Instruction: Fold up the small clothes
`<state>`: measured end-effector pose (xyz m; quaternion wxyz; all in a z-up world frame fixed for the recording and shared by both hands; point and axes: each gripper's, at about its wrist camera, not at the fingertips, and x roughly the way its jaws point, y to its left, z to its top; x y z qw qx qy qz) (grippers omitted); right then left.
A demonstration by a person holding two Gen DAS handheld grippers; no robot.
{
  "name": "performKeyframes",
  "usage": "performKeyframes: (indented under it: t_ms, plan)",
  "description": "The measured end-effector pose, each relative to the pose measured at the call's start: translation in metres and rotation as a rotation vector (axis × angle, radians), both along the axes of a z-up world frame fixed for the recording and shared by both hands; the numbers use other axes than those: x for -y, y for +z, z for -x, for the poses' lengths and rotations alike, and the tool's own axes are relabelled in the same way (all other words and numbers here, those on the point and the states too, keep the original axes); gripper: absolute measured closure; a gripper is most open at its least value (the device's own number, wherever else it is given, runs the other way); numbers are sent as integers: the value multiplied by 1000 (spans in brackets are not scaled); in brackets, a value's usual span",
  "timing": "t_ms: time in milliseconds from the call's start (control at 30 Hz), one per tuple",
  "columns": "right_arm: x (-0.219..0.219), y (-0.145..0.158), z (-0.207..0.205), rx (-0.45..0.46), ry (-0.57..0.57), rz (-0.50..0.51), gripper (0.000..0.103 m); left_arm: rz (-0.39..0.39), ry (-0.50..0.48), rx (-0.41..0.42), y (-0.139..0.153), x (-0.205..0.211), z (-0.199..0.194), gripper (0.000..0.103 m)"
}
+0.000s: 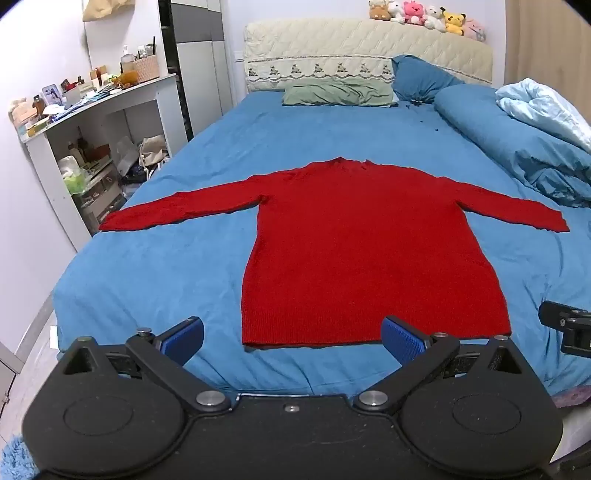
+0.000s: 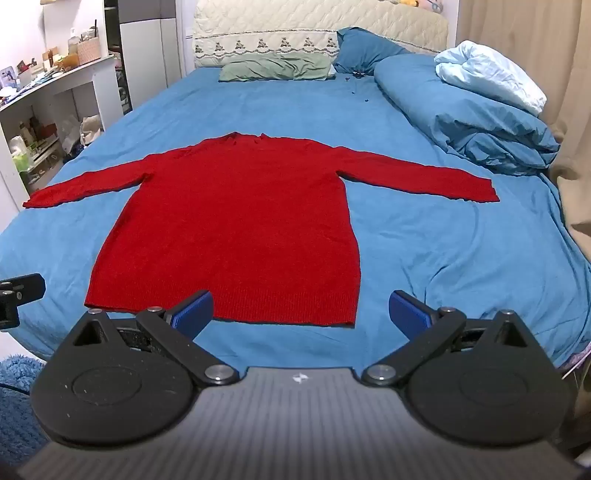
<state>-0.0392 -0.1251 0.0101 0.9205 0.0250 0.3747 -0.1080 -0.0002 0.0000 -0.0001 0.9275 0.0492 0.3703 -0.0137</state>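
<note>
Red sweater (image 1: 369,240): flat on the blue sheet (image 1: 166,266), middle of the frame, both sleeves out wide, bottom edge near the lower part of the picture.
Folding so far: none to see; no sleeve or edge turned over yet.
Left to do: likely sleeves in, then body folded up.
Left gripper (image 1: 291,336): blue pads spread wide, holding nothing, just in front of the sweater's bottom edge.
Right gripper (image 2: 301,312): spread wide too, empty, low in its frame by the bottom edge.
Around: green pillow (image 1: 336,92) and soft toys (image 1: 424,14) at the top, rolled quilt (image 1: 517,147) at upper right, messy shelf (image 1: 92,129) at left.
In the way: nothing on the sweater; quilt close to the sleeve end at right.
</note>
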Motion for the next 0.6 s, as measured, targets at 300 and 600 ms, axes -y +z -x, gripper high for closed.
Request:
performKeyframes:
  t_ms: [300, 600]
  plan:
    - [-1, -3, -1, 1, 0, 5, 0, 7, -14, 6, -2, 2, 1, 0]
    - [2, -2, -2, -4, -1, 3, 0, 18, -16, 2, 1, -1, -1, 0]
